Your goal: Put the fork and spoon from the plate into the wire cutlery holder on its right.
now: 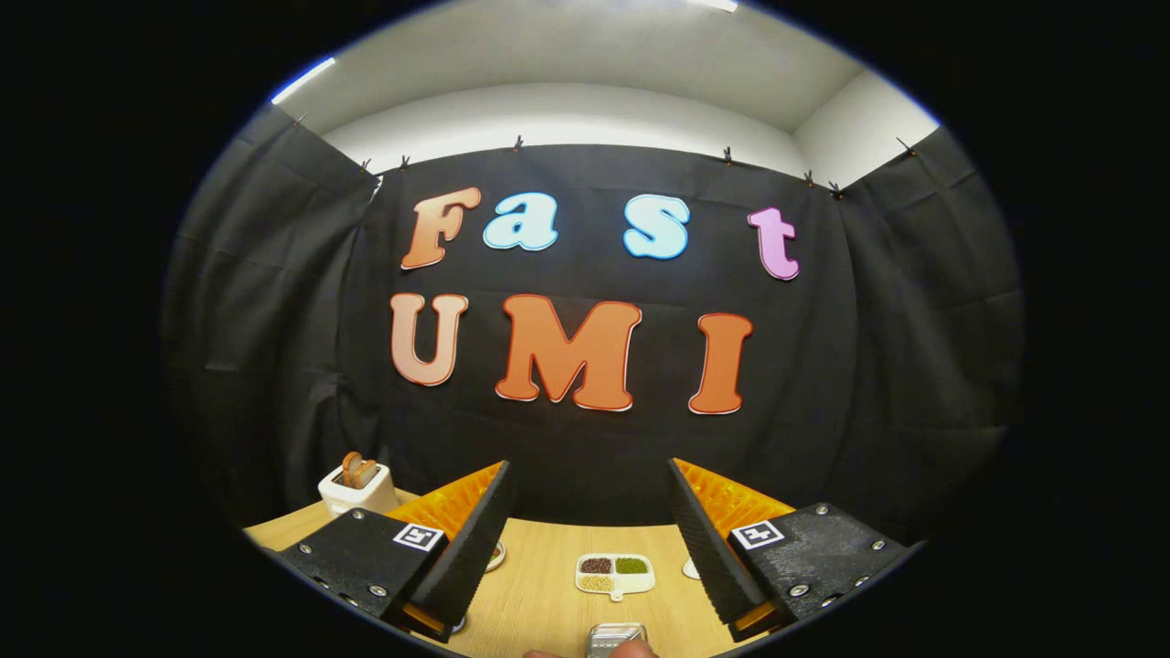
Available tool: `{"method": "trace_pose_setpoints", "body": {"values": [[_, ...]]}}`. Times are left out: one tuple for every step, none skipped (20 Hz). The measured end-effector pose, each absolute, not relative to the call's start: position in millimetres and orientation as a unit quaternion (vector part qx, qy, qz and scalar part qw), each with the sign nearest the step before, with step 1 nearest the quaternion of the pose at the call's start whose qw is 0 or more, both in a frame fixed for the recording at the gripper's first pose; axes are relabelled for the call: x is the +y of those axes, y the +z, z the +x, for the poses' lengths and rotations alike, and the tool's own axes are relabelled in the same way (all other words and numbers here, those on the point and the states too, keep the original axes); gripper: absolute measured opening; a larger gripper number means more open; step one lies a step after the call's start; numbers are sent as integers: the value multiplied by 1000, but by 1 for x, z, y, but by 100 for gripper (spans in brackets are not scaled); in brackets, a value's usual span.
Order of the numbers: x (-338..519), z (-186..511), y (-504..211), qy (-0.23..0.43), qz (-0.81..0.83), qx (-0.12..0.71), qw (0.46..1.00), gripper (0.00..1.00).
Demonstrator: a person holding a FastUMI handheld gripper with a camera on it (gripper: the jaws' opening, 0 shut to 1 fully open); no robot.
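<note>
Pale wood-grain desk (548, 603). White toaster (356, 493) holding brown toast. White sectioned dish (614, 576) with dark brown, green and yellowish fillings. Black-and-white square markers on gripper (585, 512), jaws spread wide. Black cloth wall.

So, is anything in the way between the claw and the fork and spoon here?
Cannot tell for those two. The claw is open, aimed at the booth wall above the table. On the table between its fingers lie a divided dish of grains and, nearer, a metal object with a hand by it.
</note>
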State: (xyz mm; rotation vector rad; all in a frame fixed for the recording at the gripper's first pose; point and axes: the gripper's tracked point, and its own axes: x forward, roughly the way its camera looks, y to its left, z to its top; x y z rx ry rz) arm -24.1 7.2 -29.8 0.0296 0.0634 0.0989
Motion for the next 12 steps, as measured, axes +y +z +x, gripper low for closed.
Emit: {"method": "trace_pose_setpoints", "body": {"values": [[14, -25, -36, 57, 12, 39, 997, 99], [22, -26, -41, 66, 10, 48, 997, 99], [31, -26, -46, 73, 9, 58, 996, 99], [40, -26, -52, 81, 10, 67, 994, 99], [48, -27, -56, 88, 11, 75, 993, 99], [58, -27, -60, 94, 11, 83, 992, 99], [68, -27, -65, 102, 11, 91, 991, 98], [80, -28, -70, 112, 9, 101, 989, 99], [92, -28, -78, 122, 7, 114, 986, 99], [103, -30, -87, 132, 5, 130, 983, 99], [116, -31, -96, 144, 5, 148, 978, 98], [129, -32, -109, 155, 8, 171, 973, 98]]}}
